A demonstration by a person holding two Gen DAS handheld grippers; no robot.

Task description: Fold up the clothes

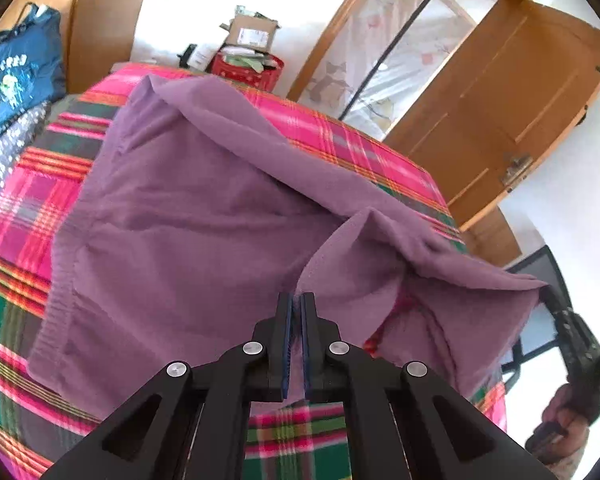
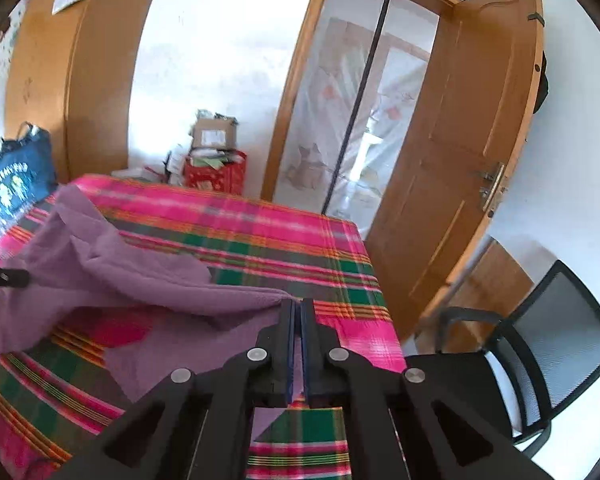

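1. The purple garment (image 1: 188,216) lies across the plaid-covered bench (image 1: 16,224), its near edge lifted clear.
2. The left tool (image 1: 299,304) is clamped on a raised fold of that edge.
3. The right tool (image 2: 299,308) is pinched on a corner, cloth taut leftward from it.
4. Judgement: the held edge runs left-right between the tools; the garment's body lies ahead.
5. Bare plaid lies beyond; the bench edge, door (image 2: 460,160) and chair (image 2: 560,340) stand right.
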